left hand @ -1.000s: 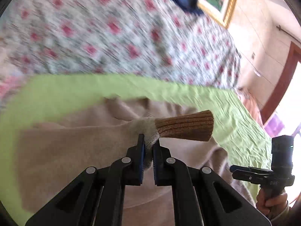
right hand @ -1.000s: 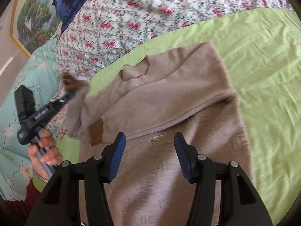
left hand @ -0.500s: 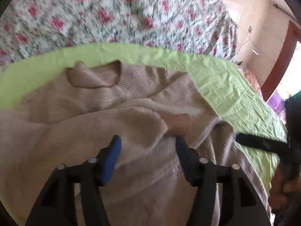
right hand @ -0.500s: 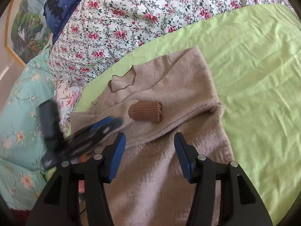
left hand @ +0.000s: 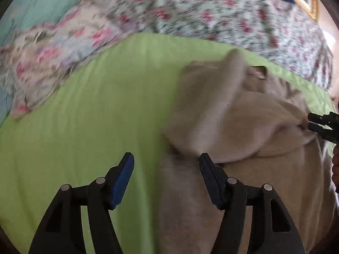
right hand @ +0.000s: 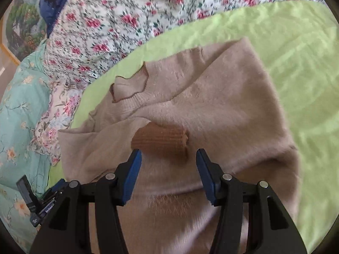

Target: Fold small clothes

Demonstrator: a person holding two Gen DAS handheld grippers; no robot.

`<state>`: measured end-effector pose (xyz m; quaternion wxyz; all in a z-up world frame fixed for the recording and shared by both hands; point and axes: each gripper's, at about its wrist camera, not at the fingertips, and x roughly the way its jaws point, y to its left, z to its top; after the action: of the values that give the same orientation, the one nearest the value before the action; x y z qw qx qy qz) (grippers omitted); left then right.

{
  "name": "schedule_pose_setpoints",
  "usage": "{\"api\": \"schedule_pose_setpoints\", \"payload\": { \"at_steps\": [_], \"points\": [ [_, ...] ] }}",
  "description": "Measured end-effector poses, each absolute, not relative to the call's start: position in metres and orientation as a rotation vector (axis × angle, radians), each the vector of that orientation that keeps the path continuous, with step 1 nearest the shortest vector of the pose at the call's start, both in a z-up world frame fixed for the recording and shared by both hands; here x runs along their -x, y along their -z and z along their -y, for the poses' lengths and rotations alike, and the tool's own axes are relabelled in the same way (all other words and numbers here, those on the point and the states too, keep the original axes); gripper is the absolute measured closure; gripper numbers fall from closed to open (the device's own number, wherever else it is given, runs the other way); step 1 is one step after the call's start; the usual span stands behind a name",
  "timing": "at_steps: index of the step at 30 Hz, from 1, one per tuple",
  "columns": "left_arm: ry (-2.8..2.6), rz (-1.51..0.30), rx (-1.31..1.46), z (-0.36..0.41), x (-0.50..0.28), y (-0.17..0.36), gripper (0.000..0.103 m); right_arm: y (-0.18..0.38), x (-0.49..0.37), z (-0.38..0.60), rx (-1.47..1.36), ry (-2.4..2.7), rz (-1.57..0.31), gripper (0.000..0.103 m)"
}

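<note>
A beige knit sweater point(right hand: 222, 110) lies on a green sheet point(right hand: 300, 48), neck opening point(right hand: 129, 86) toward the pillows. Both sleeves are folded across the chest; a brown ribbed cuff point(right hand: 161, 141) rests on top at the middle. My right gripper point(right hand: 167, 175) is open and empty, just above the sweater below the cuff. My left gripper point(left hand: 166, 180) is open and empty over the sweater's point(left hand: 243, 114) left edge, one finger over bare sheet point(left hand: 84, 127). The right gripper's tips point(left hand: 317, 122) show at the far right of the left wrist view, at the sweater's right edge.
A floral quilt point(right hand: 127, 17) and a teal floral cover point(right hand: 19, 110) bound the sheet at the back and left. A dark blue pillow point(right hand: 53, 4) and a framed picture point(right hand: 19, 27) lie beyond. Green sheet extends to the right of the sweater.
My left gripper let go of the sleeve cuff, laid it across the chest, opened and swung left to the sweater's edge. My right gripper stayed open and moved forward toward the cuff.
</note>
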<state>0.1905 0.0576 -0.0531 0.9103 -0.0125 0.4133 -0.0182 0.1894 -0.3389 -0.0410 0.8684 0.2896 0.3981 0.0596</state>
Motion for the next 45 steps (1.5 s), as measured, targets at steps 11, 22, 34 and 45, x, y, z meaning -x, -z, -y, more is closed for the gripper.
{"api": "schedule_pose_setpoints", "payload": {
  "at_steps": [11,22,34,45],
  "points": [
    [0.026,-0.85,0.015,-0.049,-0.209,0.06,0.043,-0.02,-0.166,0.374,-0.622,-0.098,-0.666,0.098],
    [-0.012,-0.862,-0.012,-0.041,-0.213,0.067,0.047,-0.014,-0.151,0.369,-0.489,0.103,-0.791,0.078],
    [-0.096,-0.803,0.234,-0.079,-0.204,0.073,0.045,-0.022,-0.335,0.147,-0.344,-0.602,-0.947,0.024],
    [-0.051,-0.786,0.286,-0.082,-0.201,0.079,0.045,0.042,-0.425,0.044,-0.587,-1.009,-1.187,0.022]
  ]
}}
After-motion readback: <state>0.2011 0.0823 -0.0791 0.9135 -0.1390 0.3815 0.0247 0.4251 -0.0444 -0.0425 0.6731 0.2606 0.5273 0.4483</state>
